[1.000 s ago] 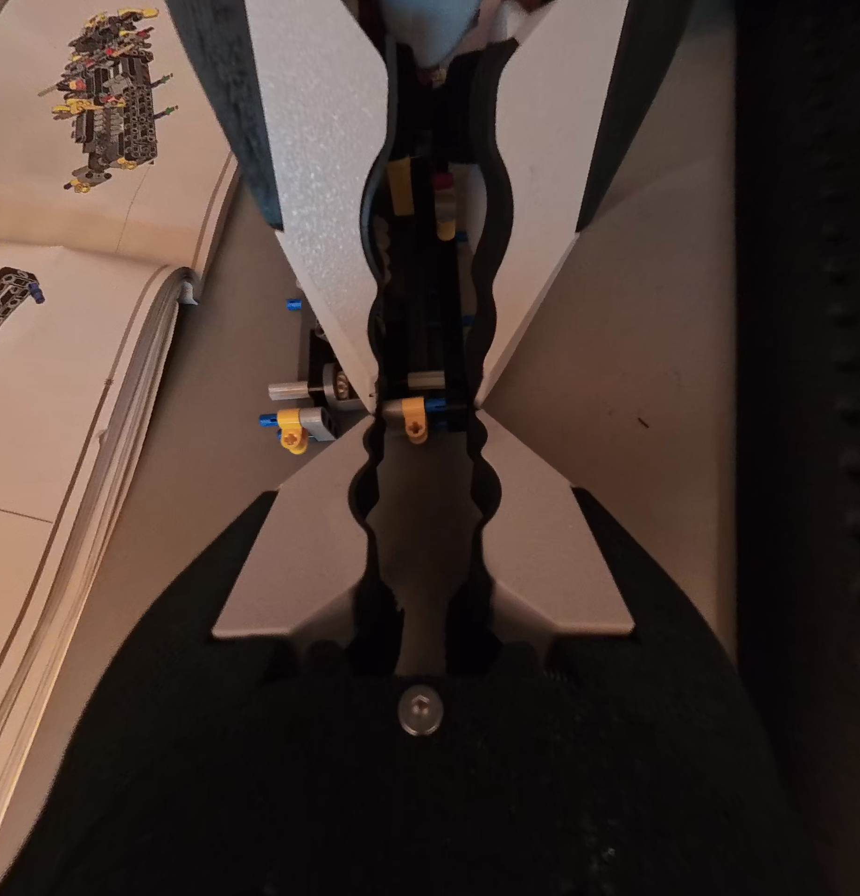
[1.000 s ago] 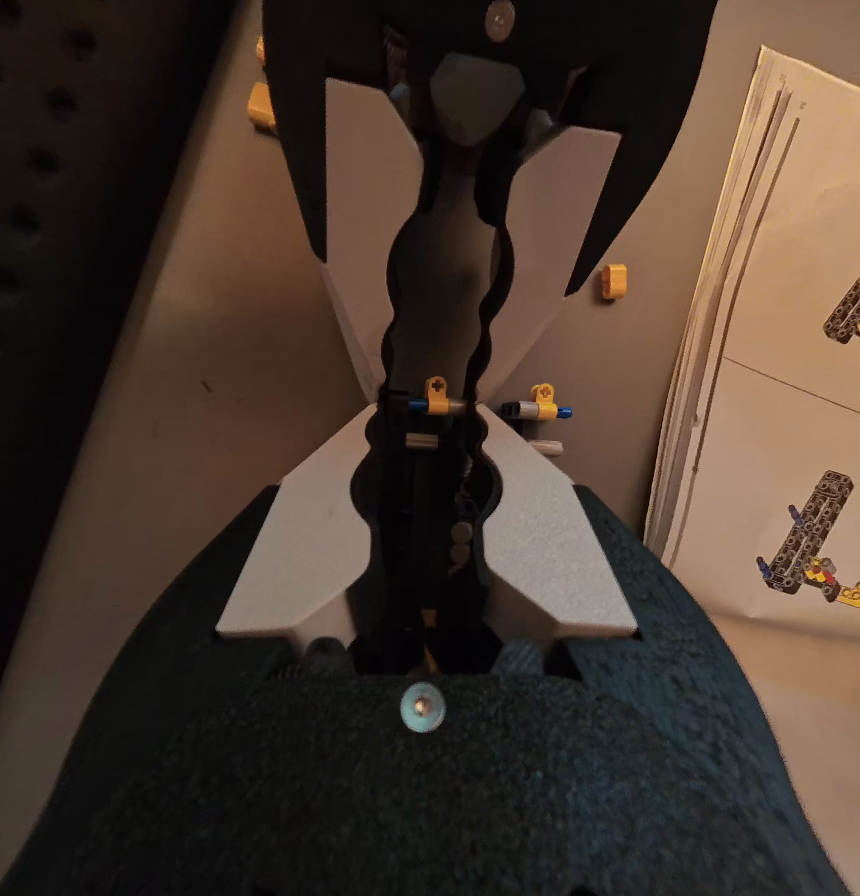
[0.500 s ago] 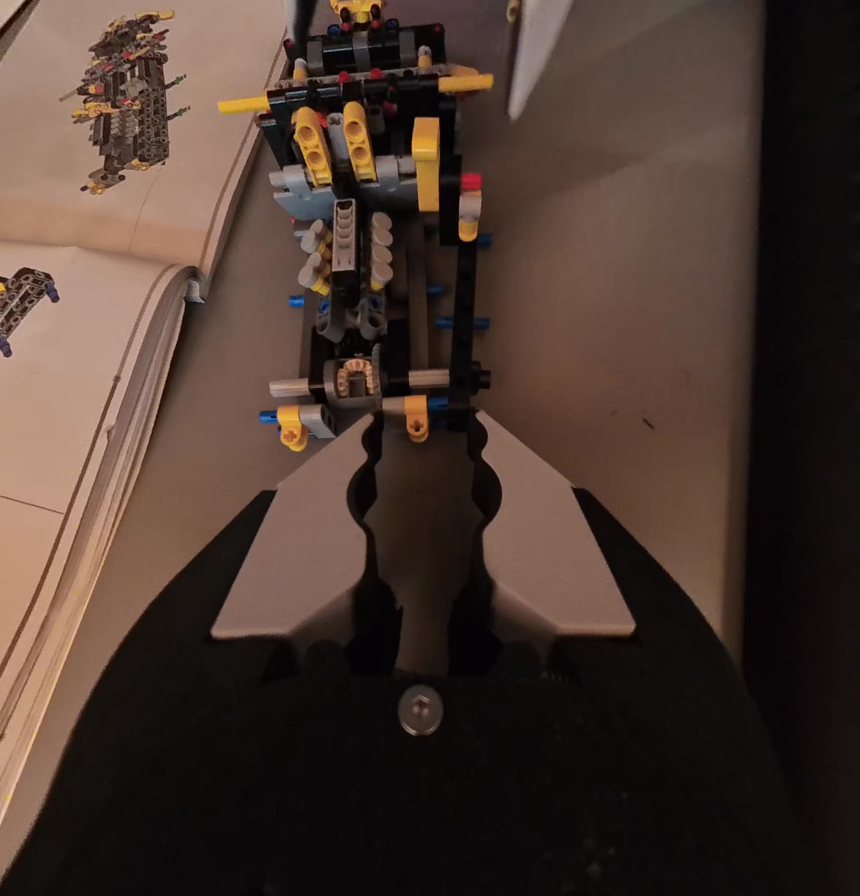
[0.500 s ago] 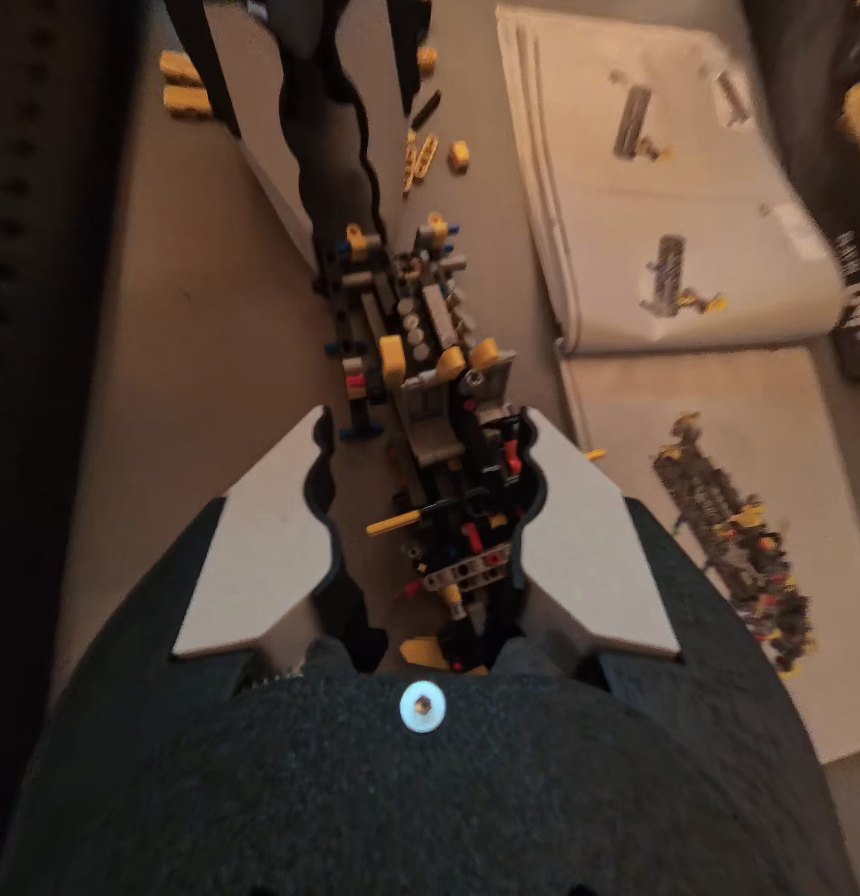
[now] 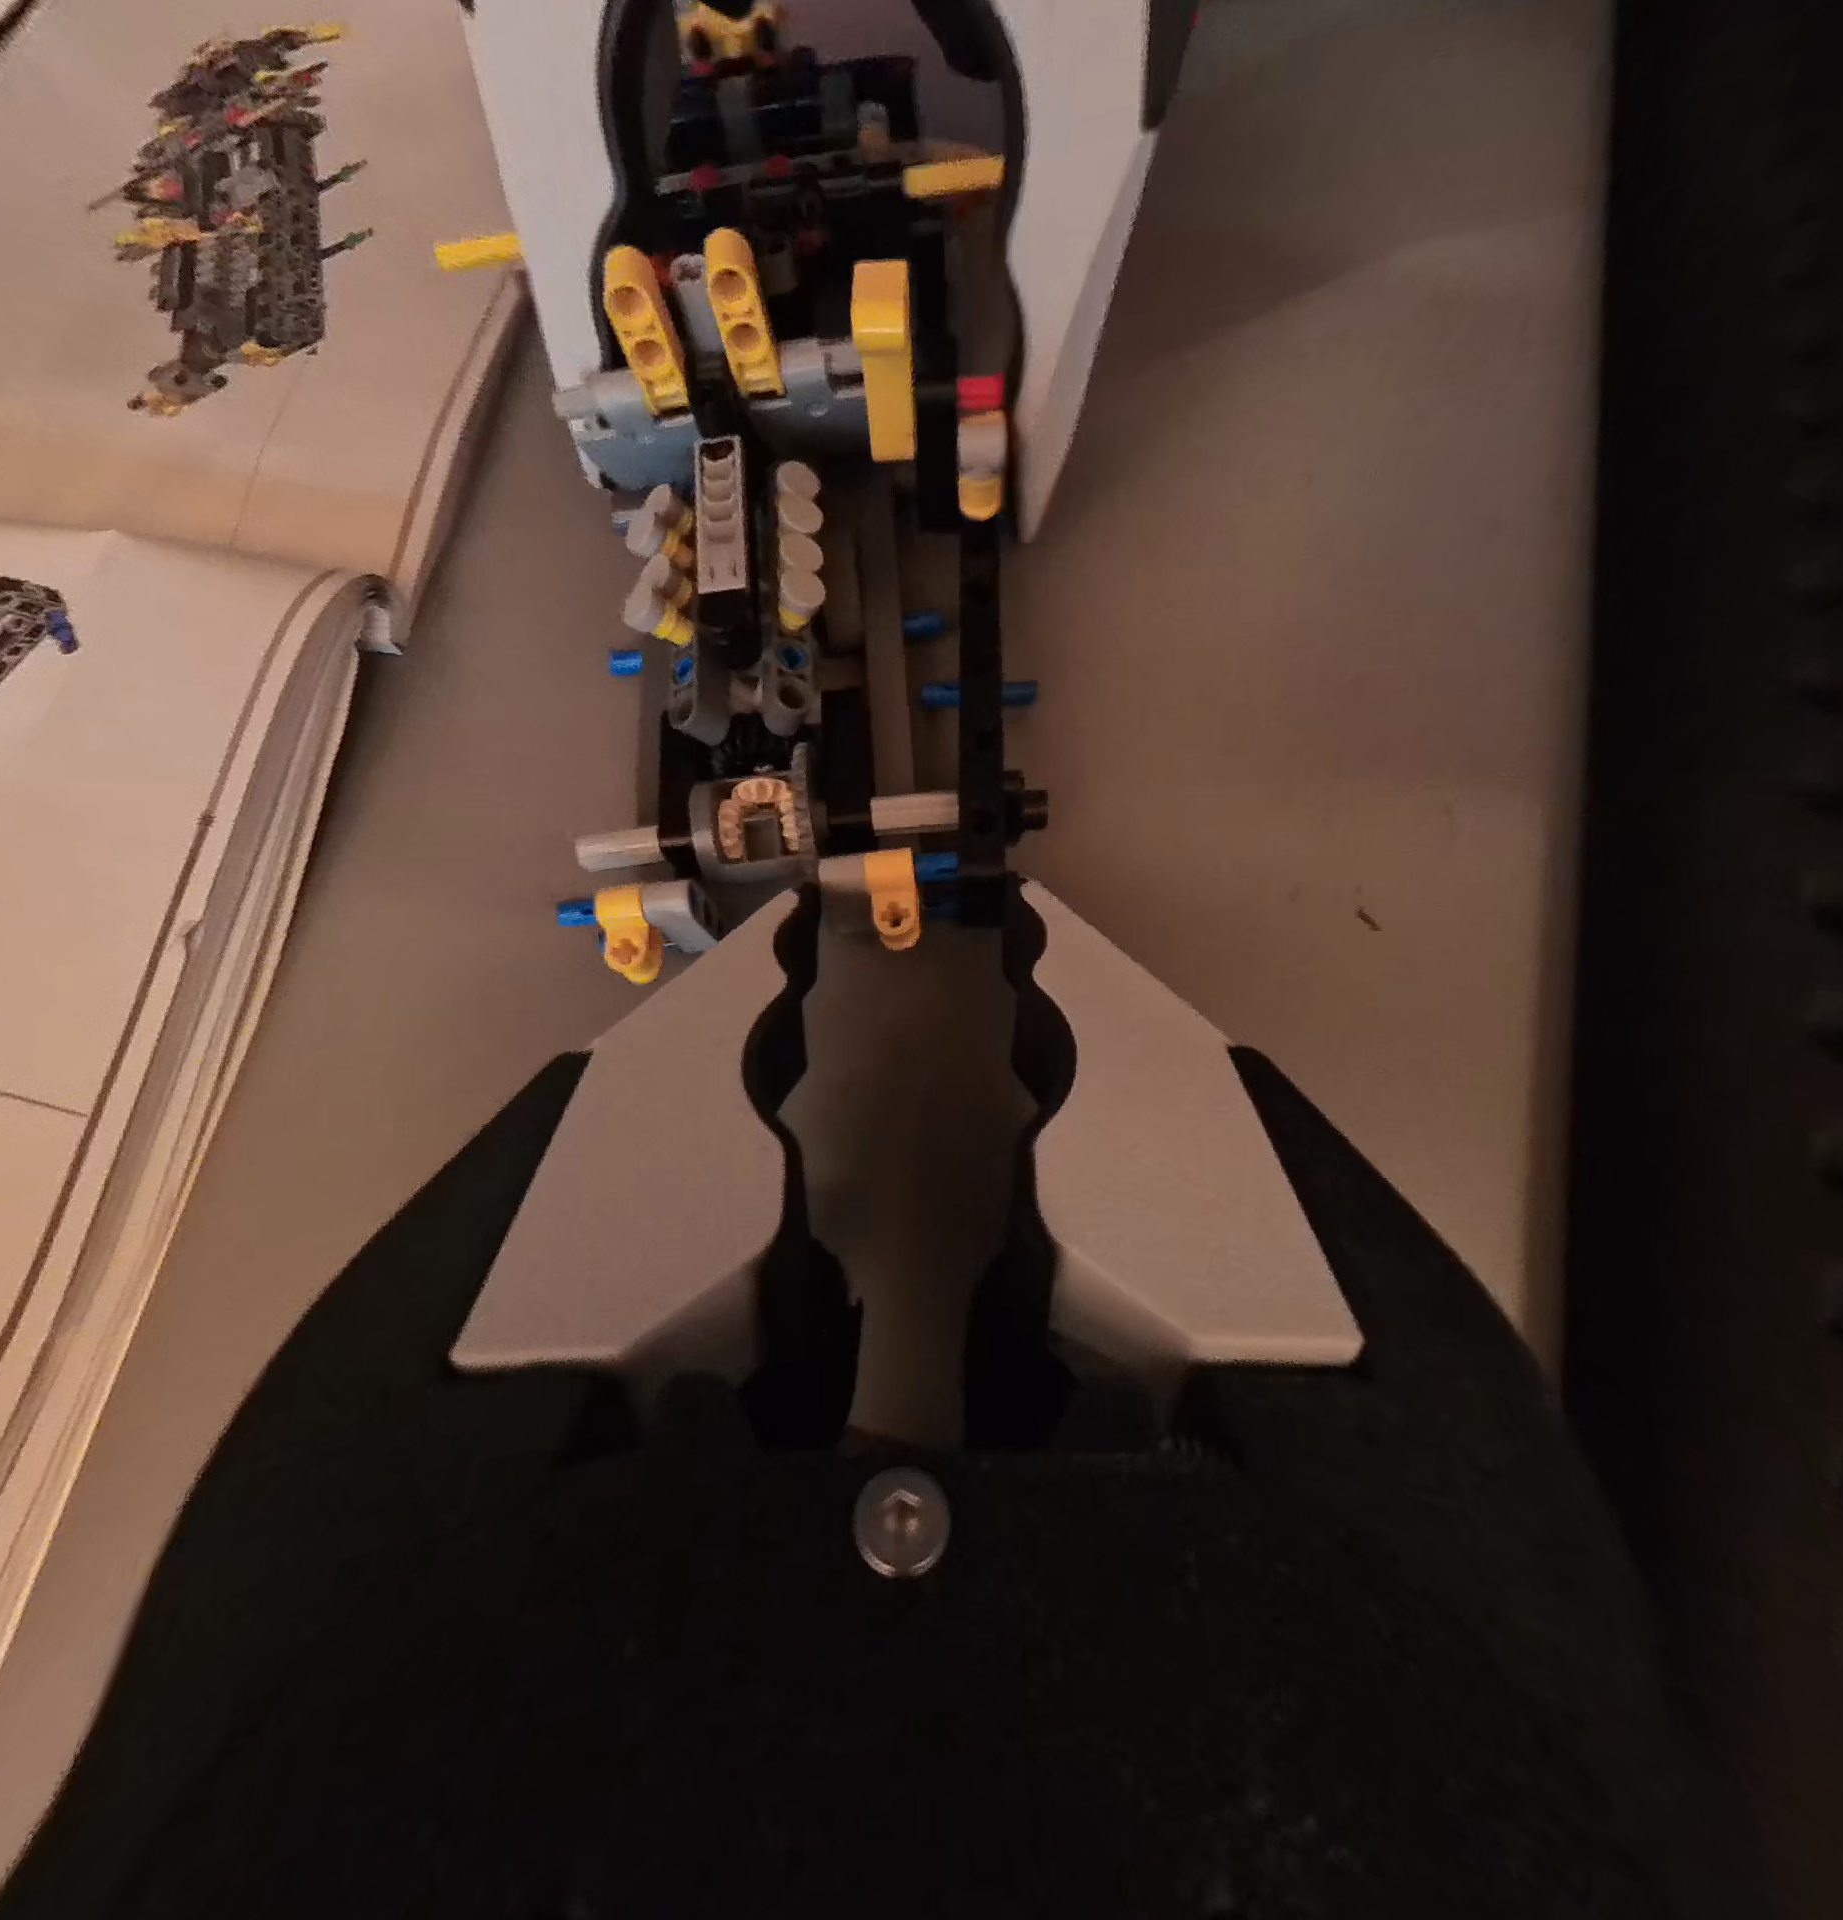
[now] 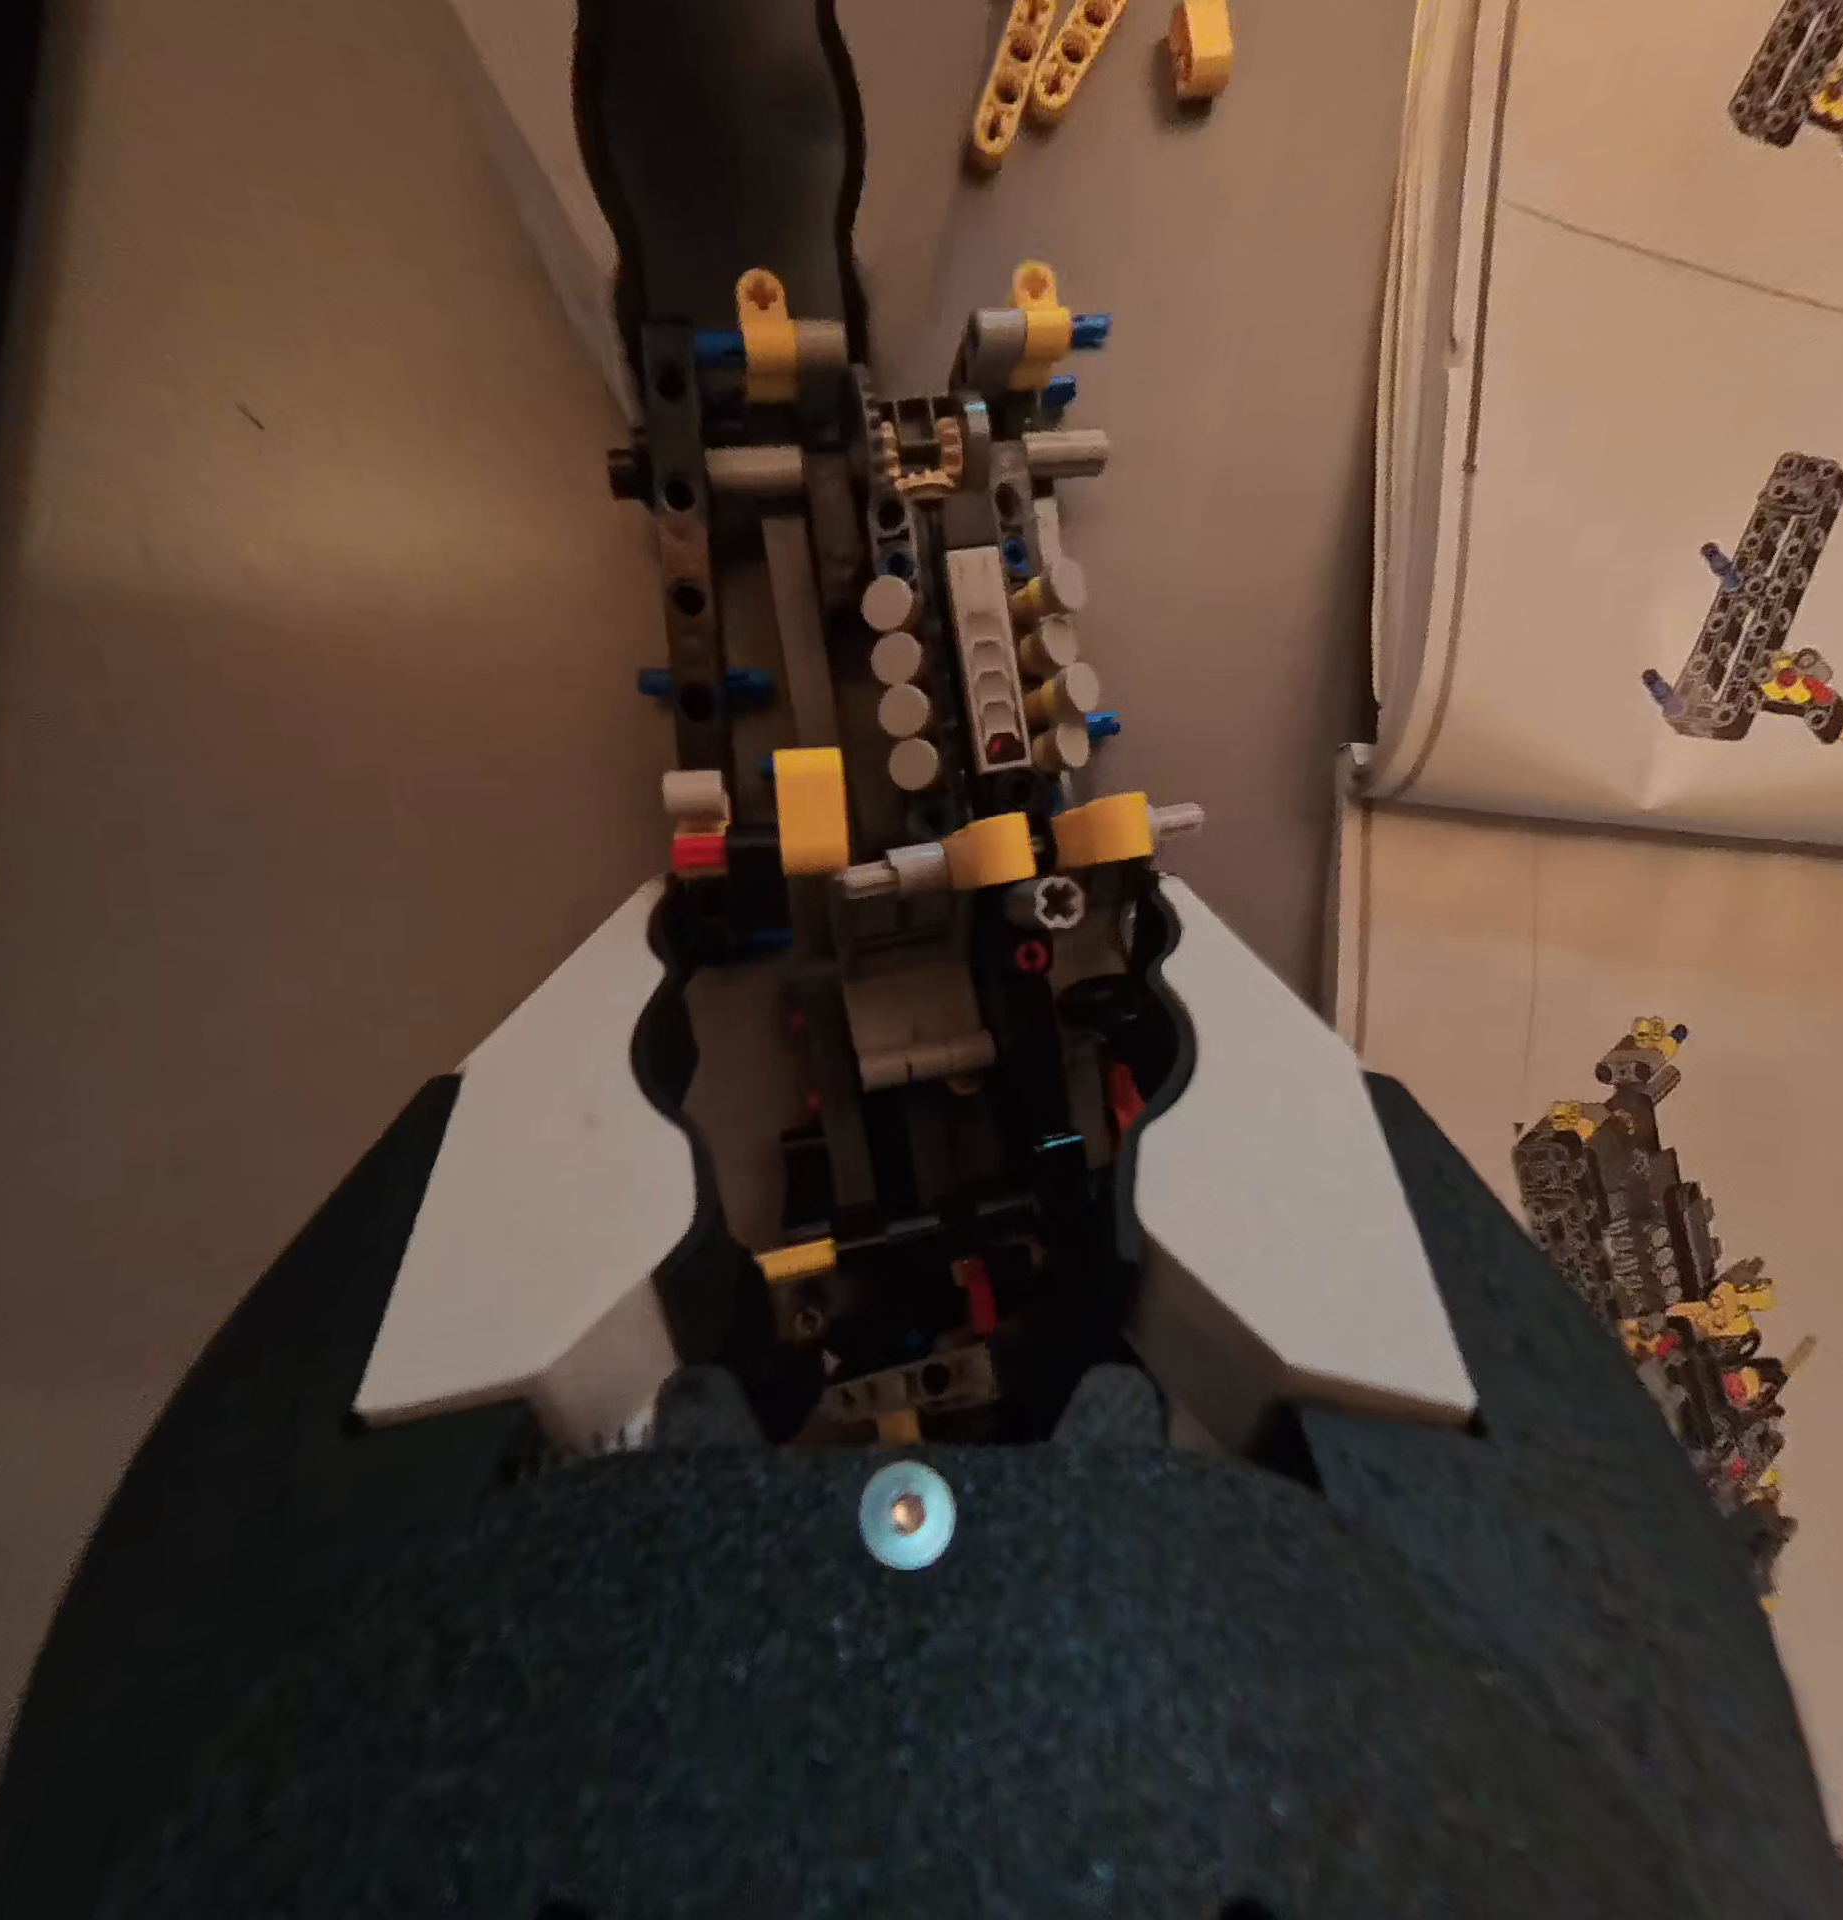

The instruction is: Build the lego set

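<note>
The lego model (image 5: pixel 792 582), a long black chassis studded with yellow connectors, grey cylinders and a tan gear near one end, lies flat on the table (image 5: pixel 1260 727). It is plainly part-built: the frame, engine block and gear housing are together, yet bare blue pins stick out of its side beam, so more pieces are due (how many, I judge only from the fuller drawing in the booklet).

At the model's gear end, the left gripper (image 5: pixel 912 914) has its jaws spread a little around the beam tip and a yellow connector; whether they actually touch it I cannot tell. At the model's opposite end, the right gripper (image 6: pixel 912 935) straddles the chassis with jaws spread wide, the model running between them without any clear pinch.

Beside the model lies the open instruction booklet (image 5: pixel 148 727). Beyond the model's gear end, loose yellow beams (image 6: pixel 1042 73) wait on the table, unused.
</note>
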`<action>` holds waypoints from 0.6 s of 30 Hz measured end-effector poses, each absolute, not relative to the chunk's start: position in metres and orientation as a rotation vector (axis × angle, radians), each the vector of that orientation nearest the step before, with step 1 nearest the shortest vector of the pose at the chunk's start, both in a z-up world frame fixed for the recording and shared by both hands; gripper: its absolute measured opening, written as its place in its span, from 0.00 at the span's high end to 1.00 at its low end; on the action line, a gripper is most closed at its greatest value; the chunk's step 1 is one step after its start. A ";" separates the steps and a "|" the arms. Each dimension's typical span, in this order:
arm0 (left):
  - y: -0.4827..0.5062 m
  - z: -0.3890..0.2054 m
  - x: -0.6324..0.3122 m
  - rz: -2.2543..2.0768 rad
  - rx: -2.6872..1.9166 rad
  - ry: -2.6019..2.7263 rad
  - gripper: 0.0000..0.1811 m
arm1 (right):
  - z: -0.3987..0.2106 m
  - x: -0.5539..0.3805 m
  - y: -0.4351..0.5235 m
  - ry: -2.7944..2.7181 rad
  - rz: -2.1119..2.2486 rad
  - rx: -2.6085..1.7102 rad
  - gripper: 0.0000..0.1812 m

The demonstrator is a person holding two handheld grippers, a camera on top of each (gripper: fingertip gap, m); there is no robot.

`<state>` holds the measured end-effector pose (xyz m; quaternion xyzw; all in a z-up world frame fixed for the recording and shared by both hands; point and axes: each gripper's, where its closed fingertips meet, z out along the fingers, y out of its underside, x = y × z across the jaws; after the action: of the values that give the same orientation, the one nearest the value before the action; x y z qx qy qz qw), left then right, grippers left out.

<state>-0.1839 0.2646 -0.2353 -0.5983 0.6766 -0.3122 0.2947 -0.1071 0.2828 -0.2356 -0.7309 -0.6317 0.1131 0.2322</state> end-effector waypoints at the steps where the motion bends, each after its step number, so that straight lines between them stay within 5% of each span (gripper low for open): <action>1: 0.261 -0.235 -0.183 -0.850 -1.592 1.808 0.80 | -0.235 -0.107 0.284 -1.732 0.310 -2.000 0.55; 18: 0.255 -0.237 -0.179 -0.833 -1.657 1.762 0.79 | -0.234 -0.105 0.284 -1.695 0.293 -2.010 0.59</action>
<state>-0.1787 0.2545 -0.2368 -0.6204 0.6597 -0.3119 0.2875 -0.1054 0.2835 -0.2340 -0.7365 -0.6210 0.1075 0.2456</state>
